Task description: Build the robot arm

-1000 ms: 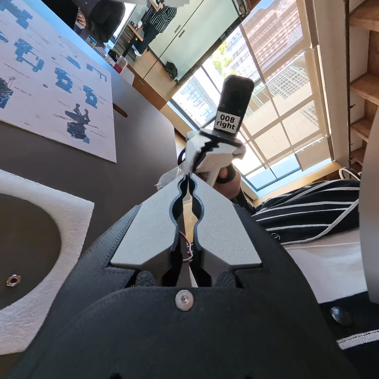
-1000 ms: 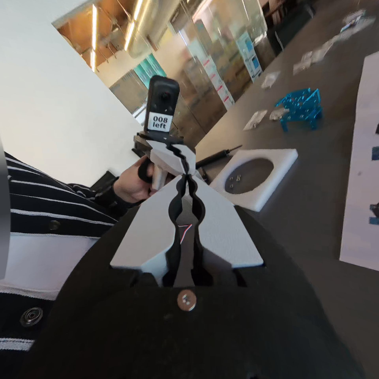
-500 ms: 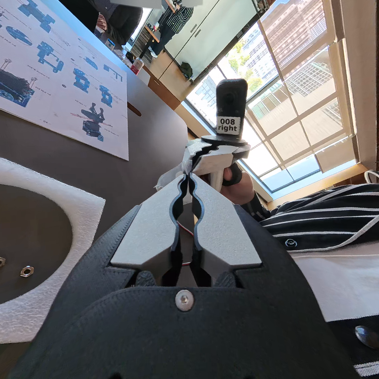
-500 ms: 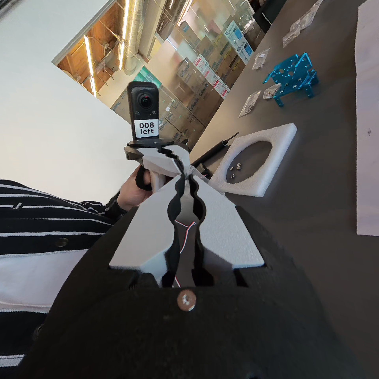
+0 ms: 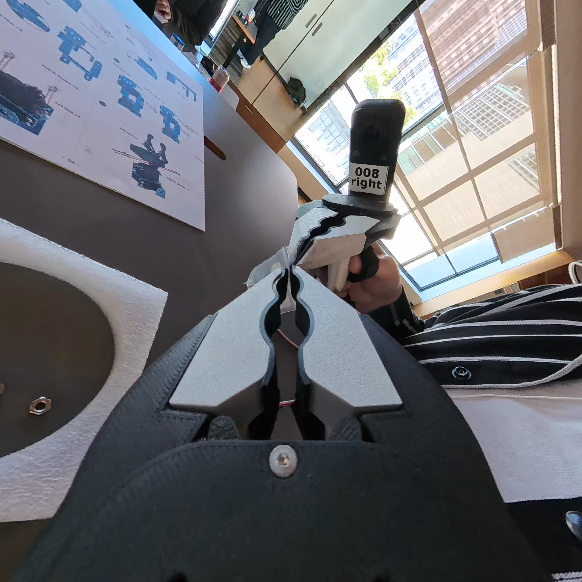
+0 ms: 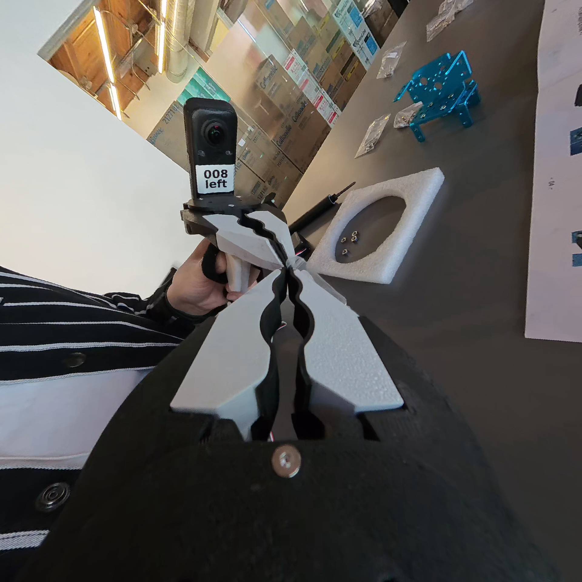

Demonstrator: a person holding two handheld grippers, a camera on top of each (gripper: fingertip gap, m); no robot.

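My left gripper (image 5: pixel 288 271) and my right gripper (image 6: pixel 287 274) meet tip to tip above the dark table. Both are shut on the same small clear plastic bag (image 5: pixel 267 267), which also shows in the right wrist view (image 6: pixel 297 261). Thin red, white and black wires (image 5: pixel 285 338) hang from it behind the fingers. The right gripper (image 5: pixel 304 253) faces me in the left wrist view, and the left gripper (image 6: pixel 283 256) faces me in the right wrist view. A hand holds each one. What else is in the bag is hidden.
A white foam square (image 6: pixel 419 195) with a round hole holds several loose nuts (image 6: pixel 351 237); it also lies at the left in the left wrist view (image 5: pixel 126 315). Nearby are a black screwdriver (image 6: pixel 318 211), a blue metal bracket (image 6: pixel 441 91), small parts bags (image 6: pixel 371 135) and a printed sheet (image 5: pixel 94 110). My left and right fingertips are right by each other. The black screwdriver (image 6: pixel 318 211) is about 25 cm from both grippers' fingertips.
Both grippers stay shut tip to tip on the bag. They have tilted and shifted together over the table, so the foam square and sheet have slid in both views.
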